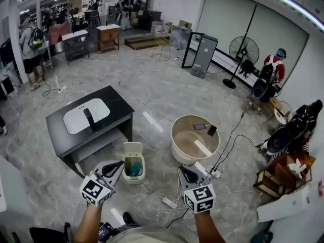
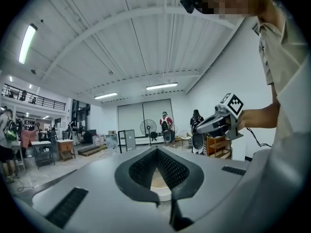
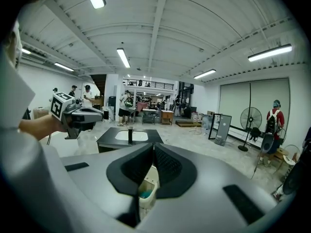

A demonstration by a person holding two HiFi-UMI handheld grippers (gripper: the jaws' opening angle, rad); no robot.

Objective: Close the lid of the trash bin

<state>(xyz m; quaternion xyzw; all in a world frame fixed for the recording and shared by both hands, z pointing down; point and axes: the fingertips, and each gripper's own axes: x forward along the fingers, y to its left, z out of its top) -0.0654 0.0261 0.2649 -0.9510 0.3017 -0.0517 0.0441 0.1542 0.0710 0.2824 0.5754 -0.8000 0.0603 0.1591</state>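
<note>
A small cream trash bin stands on the floor with blue-green contents showing inside. Its lid is tipped up at the far side. My left gripper hovers just left of the bin, jaws together, holding nothing. My right gripper hangs to the bin's right, well apart from it, jaws also together and empty. In the right gripper view the bin shows below the closed jaws, and the left gripper appears at the left. The left gripper view looks away from the bin past its own jaws.
A black table with a white sink basin stands left of the bin. A round beige tub with phones on it sits to the right. A power strip and cables lie on the floor near my feet. People stand far off.
</note>
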